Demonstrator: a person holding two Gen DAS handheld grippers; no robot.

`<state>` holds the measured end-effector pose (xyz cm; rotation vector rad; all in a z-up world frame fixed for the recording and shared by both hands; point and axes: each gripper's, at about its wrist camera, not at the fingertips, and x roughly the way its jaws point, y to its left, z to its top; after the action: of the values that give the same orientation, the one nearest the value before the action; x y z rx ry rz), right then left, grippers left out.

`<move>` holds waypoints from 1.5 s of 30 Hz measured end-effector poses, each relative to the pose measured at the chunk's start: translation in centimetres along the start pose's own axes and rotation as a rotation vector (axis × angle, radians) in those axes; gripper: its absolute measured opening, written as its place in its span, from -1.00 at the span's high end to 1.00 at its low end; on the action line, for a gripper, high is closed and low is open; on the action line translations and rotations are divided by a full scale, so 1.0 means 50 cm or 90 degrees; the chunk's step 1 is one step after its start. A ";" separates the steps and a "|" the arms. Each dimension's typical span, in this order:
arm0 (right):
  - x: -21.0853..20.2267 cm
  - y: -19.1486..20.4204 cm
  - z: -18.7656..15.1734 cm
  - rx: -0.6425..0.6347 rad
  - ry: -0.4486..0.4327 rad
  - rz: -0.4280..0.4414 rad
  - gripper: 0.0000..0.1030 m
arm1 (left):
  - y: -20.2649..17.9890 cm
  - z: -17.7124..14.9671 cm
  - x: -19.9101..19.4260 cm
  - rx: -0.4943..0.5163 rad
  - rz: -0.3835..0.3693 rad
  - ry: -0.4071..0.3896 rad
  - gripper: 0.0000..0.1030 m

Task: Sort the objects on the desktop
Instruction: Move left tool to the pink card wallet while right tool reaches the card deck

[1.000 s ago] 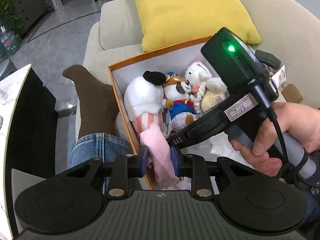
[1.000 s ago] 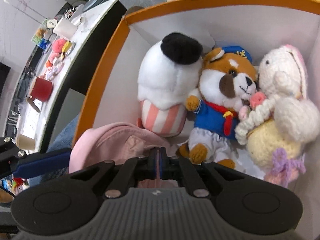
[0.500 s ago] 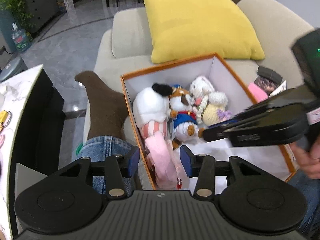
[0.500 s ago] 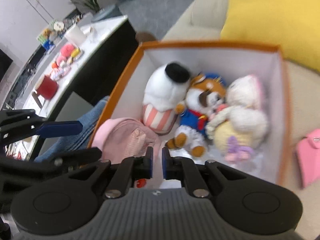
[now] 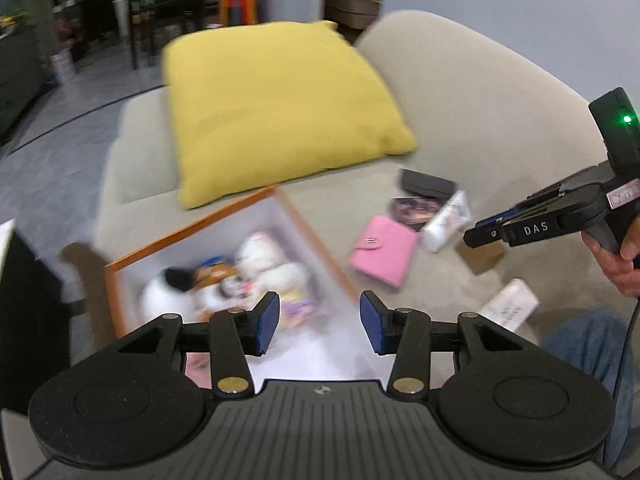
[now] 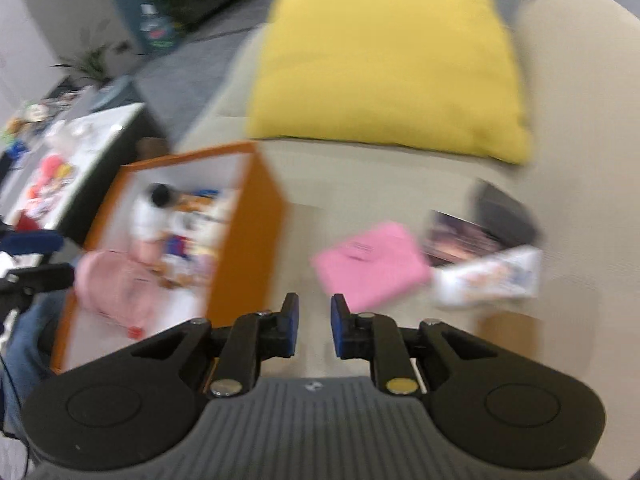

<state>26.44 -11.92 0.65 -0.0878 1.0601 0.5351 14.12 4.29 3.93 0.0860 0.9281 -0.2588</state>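
An orange box [image 5: 192, 240] with white walls sits on the beige sofa and holds several plush toys [image 5: 256, 268]. A pink pouch [image 6: 108, 284] lies at its near end. My left gripper [image 5: 316, 314] hovers open over the box's near right corner, with nothing between its fingers. My right gripper [image 6: 314, 312] is over the sofa seat, just right of the box wall [image 6: 244, 232]; its jaws are opening with nothing between them. It also shows from the side as the right gripper [image 5: 480, 234] in the left wrist view. A pink wallet [image 6: 372, 268] lies just ahead of it.
Right of the box lie a white packet [image 6: 488, 276], a dark photo card [image 6: 460, 240], a black case [image 5: 426, 182], a small brown box [image 5: 484, 256] and another white packet [image 5: 510, 308]. A yellow pillow [image 5: 272, 112] leans on the sofa back. A cluttered table [image 6: 60, 160] stands left.
My left gripper let go of the pink pouch, which stays in the box, and rose. My right gripper lifted out of the box, swung right over the sofa, and its jaws parted.
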 end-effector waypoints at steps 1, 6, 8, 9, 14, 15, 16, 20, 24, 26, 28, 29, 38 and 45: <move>0.000 -0.024 -0.005 0.004 0.005 -0.016 0.62 | -0.013 0.010 0.016 0.006 -0.008 0.006 -0.01; 0.004 -0.127 -0.008 0.016 0.016 -0.084 0.62 | -0.076 0.062 0.117 0.061 -0.031 0.045 -0.06; 0.015 -0.159 0.001 0.019 0.022 -0.097 0.62 | -0.095 0.080 0.167 0.085 -0.035 0.069 -0.08; 0.026 -0.171 0.009 0.017 0.025 -0.102 0.62 | -0.101 0.087 0.193 0.094 -0.036 0.084 -0.13; 0.086 -0.198 0.049 0.005 0.046 -0.099 0.47 | -0.102 0.119 0.330 0.089 -0.042 0.179 -0.24; 0.099 -0.199 0.058 -0.001 0.050 -0.096 0.47 | -0.098 0.124 0.353 0.083 -0.042 0.192 -0.26; 0.113 -0.200 0.067 -0.007 0.053 -0.095 0.45 | -0.094 0.129 0.375 0.076 -0.040 0.203 -0.27; 0.159 -0.197 0.099 -0.048 0.060 -0.104 0.34 | -0.091 0.141 0.440 0.089 -0.045 0.238 -0.44; 0.190 -0.197 0.112 -0.066 0.073 -0.088 0.33 | -0.098 0.139 0.492 0.102 -0.044 0.276 -0.53; 0.201 -0.198 0.109 -0.069 0.078 -0.079 0.32 | -0.101 0.134 0.517 0.111 -0.038 0.300 -0.54; 0.207 -0.202 0.104 -0.072 0.082 -0.075 0.31 | -0.102 0.127 0.539 0.113 -0.036 0.323 -0.68; 0.211 -0.205 0.101 -0.070 0.086 -0.073 0.31 | -0.100 0.127 0.547 0.106 -0.042 0.328 -0.78; 0.221 -0.222 0.109 -0.028 0.094 -0.053 0.26 | -0.104 0.106 0.587 0.053 -0.070 0.384 -0.75; 0.221 -0.215 0.104 -0.040 0.088 -0.046 0.27 | -0.106 0.101 0.551 0.026 -0.047 0.336 -0.60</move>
<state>39.68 -15.43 -8.08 -0.2198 1.1706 0.5017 32.43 -6.81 -14.91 0.1625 1.4533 -0.3320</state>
